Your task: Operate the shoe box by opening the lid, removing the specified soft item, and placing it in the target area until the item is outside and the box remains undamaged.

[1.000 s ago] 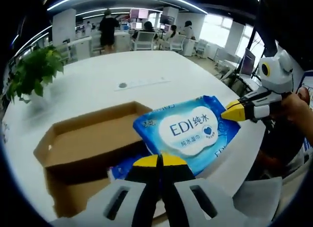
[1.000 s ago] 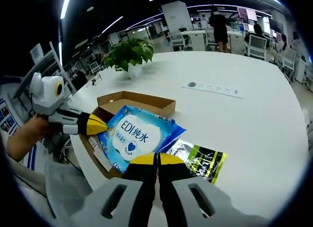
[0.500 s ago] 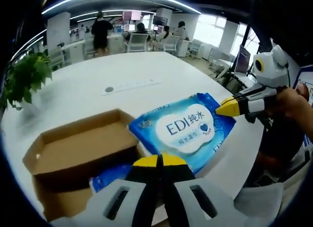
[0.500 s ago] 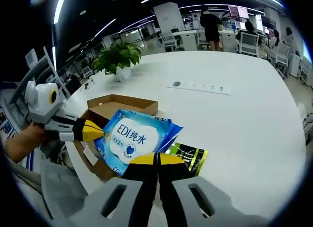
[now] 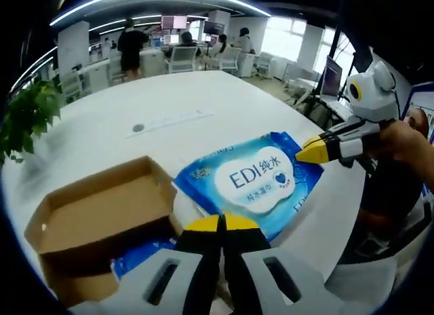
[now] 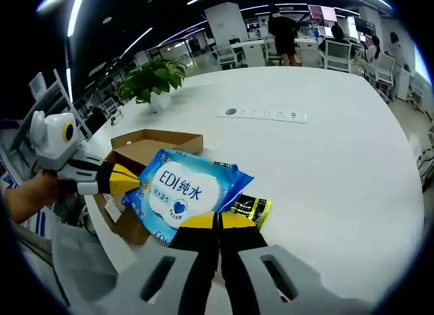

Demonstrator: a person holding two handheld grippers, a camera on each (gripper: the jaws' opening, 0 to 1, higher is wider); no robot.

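Pinching opposite ends of the wipes pack [image 5: 261, 182], your left gripper [image 5: 220, 225] and right gripper [image 6: 218, 222] hold it just beside the shoe box [image 5: 95, 216].

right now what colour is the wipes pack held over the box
Blue with a white label panel and blue lettering; the wipes pack shows best in the left gripper view.

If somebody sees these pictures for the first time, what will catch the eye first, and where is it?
The bright blue wet-wipes pack stands out most, held up at opposite edges by the left gripper and the right gripper, both shut on it. Beside it the open cardboard shoe box sits on the white table. A green and black packet lies partly under the pack.
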